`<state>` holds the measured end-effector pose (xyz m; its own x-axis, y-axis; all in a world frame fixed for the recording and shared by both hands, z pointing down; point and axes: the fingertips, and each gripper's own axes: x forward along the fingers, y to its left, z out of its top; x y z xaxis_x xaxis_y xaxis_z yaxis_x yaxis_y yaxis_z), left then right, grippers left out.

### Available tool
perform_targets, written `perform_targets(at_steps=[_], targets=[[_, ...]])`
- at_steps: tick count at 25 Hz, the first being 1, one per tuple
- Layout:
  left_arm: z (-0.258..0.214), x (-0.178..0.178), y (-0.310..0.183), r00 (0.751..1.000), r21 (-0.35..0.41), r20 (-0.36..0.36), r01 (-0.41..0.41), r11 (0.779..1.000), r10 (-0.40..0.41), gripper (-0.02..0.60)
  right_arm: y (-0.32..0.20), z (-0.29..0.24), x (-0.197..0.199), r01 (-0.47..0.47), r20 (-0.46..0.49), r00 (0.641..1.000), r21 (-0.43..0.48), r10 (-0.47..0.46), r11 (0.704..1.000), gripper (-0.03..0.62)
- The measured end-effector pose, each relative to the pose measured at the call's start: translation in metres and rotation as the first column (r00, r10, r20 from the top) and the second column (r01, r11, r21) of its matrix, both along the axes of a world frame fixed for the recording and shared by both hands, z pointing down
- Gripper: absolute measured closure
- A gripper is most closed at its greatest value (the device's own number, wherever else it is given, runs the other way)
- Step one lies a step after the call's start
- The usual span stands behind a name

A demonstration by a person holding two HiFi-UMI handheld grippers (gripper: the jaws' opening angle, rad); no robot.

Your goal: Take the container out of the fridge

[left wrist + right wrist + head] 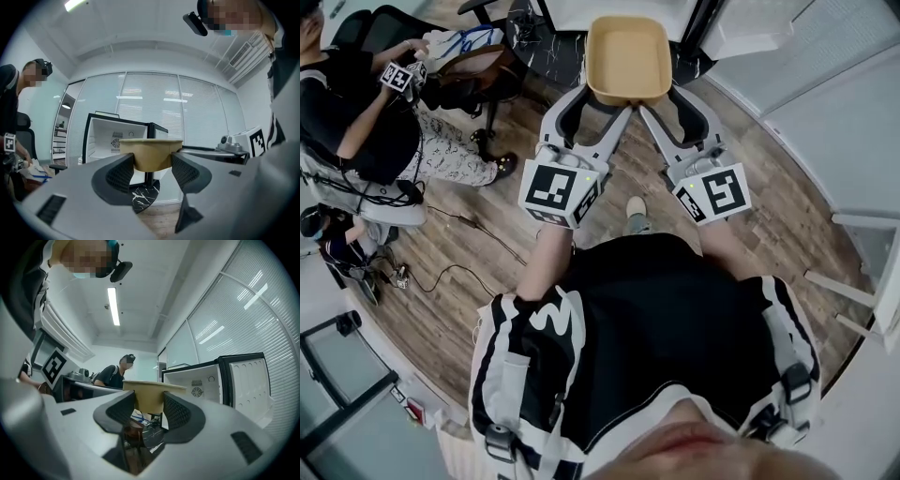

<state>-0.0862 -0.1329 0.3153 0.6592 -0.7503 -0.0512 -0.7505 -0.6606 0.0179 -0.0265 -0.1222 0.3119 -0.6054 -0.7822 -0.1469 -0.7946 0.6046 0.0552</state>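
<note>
A tan, empty rectangular container (628, 58) hangs in the air over the wooden floor, held from its near end by both grippers. My left gripper (598, 101) is shut on its near left part and my right gripper (664, 101) on its near right part. In the left gripper view the container (151, 153) sits pinched between the jaws of the left gripper (152, 165), with the open white fridge (112, 138) behind it. The right gripper view shows the container (151, 398) clamped in the right gripper (149, 408), the open fridge (220, 380) lying to the right.
A seated person (356, 112) with a marker cube occupies the left, beside a chair (483, 70). Cables (441, 272) trail over the wooden floor. A black marbled surface (539, 42) lies ahead. White panels (825, 112) stand at the right.
</note>
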Motion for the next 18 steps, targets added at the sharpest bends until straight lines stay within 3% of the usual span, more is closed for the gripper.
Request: perform_targets(at_steps=[18], targets=[[0.006, -0.009, 0.058, 1.000, -0.003, 0.005, -0.026, 1.000, 0.026, 0.324, 0.060, 0.006, -0.009, -0.037, 0.020, 0.999, -0.007, 0.037, 0.999, 0.393]])
